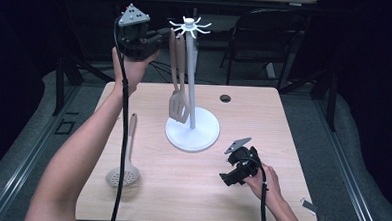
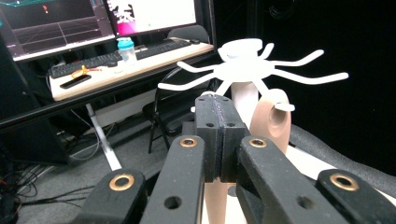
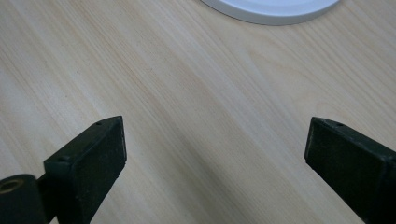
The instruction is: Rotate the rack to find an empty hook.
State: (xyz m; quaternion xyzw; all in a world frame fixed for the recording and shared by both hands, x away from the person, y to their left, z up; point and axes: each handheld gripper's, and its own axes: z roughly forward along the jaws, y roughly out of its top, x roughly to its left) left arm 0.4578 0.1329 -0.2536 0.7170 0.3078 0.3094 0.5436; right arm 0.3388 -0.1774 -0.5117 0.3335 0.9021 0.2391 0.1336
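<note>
A white utensil stand (image 1: 192,133) rises from the middle of the table, its spider-like hook crown (image 1: 189,25) at the top. Two beige spatulas (image 1: 178,97) hang from the hooks. A beige slotted spoon (image 1: 123,175) lies flat at the table's left. My left gripper (image 1: 165,34) is held high beside the hanging handles. In the left gripper view its pads (image 2: 217,135) meet with nothing between them, just in front of the hook crown (image 2: 247,70) and a handle's eyelet (image 2: 271,119). My right gripper (image 1: 235,166) rests low at the table's right, with its jaws (image 3: 215,140) wide apart over bare wood.
The stand's round base (image 3: 271,11) lies just ahead of the right gripper. A cable hole (image 1: 225,98) sits near the table's far edge. A black chair (image 1: 264,38) stands behind the table. A desk with monitors and a keyboard (image 2: 93,58) is farther off.
</note>
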